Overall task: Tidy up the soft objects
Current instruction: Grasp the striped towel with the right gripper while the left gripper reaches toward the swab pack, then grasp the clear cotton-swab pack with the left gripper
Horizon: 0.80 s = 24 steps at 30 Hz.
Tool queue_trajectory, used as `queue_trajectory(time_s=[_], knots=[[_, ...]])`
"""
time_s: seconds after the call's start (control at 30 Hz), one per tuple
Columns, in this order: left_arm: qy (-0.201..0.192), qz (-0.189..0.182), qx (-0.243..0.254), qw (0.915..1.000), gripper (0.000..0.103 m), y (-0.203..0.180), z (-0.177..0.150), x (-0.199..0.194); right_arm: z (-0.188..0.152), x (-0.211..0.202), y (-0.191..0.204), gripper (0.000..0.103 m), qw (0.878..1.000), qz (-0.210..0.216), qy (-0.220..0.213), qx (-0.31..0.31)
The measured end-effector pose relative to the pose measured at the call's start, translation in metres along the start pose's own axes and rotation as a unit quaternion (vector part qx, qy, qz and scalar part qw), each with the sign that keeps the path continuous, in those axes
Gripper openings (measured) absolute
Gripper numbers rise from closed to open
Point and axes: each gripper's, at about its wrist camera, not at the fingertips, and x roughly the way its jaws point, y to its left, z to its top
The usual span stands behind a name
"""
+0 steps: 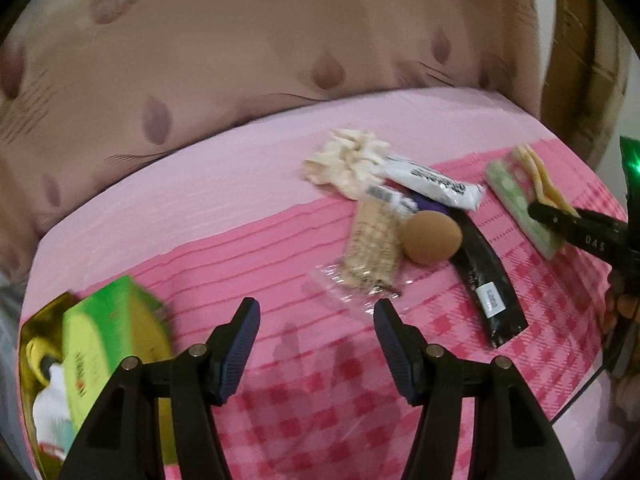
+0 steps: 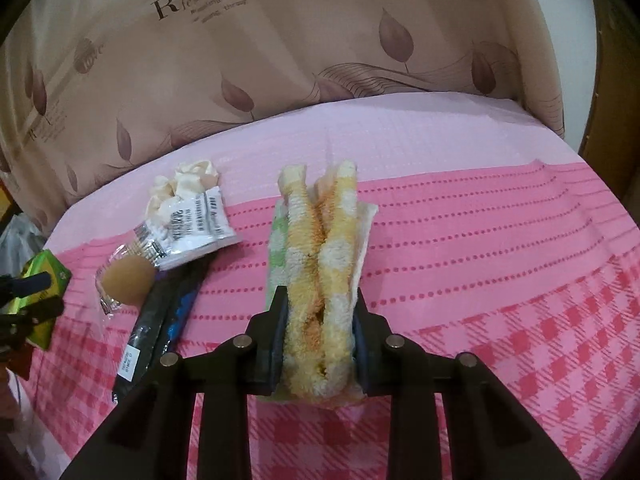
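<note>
- The right tool [image 2: 320, 344] is clamped on a folded terry washcloth [image 2: 320, 272], fluffy, checked in yellow, orange and white; its looped pile bulges between the two dark pads and runs forward past the fingertips.
- Beneath that washcloth, touching it, lies a second folded cloth [image 2: 277, 248], green with pale dots, flatter in weave; seen from the left wrist it shows as a green slab [image 1: 516, 200] with the yellow cloth [image 1: 540, 180] on its far end and the right tool [image 1: 560, 216] pinching there.
- The left tool [image 1: 316, 344] stands open, nothing between its ribbed blue-grey pads, above the pink gingham cloth [image 1: 304, 412] that covers the counter.
- Just ahead of the left tool lies a crinkly clear plastic packet [image 1: 368, 260] holding something beige and woven.
- Touching that packet is a smooth, egg-shaped tan sponge [image 1: 432, 238].
- Beside the sponge lies a long glossy black sachet [image 1: 488, 292] with a white label, and behind it a white wrapper [image 1: 432, 184] with dark print.
- A cream satin scrunchie [image 1: 348, 164], ruffled, sits at the far end of this cluster.
- At the left edge of the counter, well apart from the cloths, a bright green cardboard box [image 1: 108, 328] rests against something shiny and gold; both are blurred.
- Behind the counter hangs a beige curtain [image 2: 320, 40] printed with brown leaves.
</note>
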Motion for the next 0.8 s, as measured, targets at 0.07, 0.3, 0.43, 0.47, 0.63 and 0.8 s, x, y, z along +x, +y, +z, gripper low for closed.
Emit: queue_trajectory(time_s=[0.07,0.3,0.43,0.47,0.63,0.8], knots=[[0.006,-0.008,0.006,0.9999,0.061,-0.005,0.007,0.008,0.0,0.0,0.0,0.026,1.0,0.001,0.0,0.0],[0.032,-0.02,0.043,0.9984,0.071,-0.025,0.022,0.039,0.0,-0.001,-0.003,0.026,1.0,0.013,0.003,0.01],[0.048,-0.01,0.054,0.9974,0.071,-0.033,0.029,0.058,0.001,-0.001,-0.007,0.027,1.0,0.024,0.005,0.02],[0.047,-0.004,0.055,0.9974,0.071,-0.035,0.032,0.062,0.001,0.0,-0.008,0.027,0.999,0.026,0.005,0.021],[0.049,-0.008,0.029,0.9983,0.072,-0.026,0.046,0.075,0.001,0.002,-0.01,0.029,0.999,0.034,0.009,0.028],[0.054,-0.015,0.002,0.9984,0.074,-0.024,0.05,0.086,0.002,0.002,-0.011,0.029,0.999,0.038,0.01,0.03]])
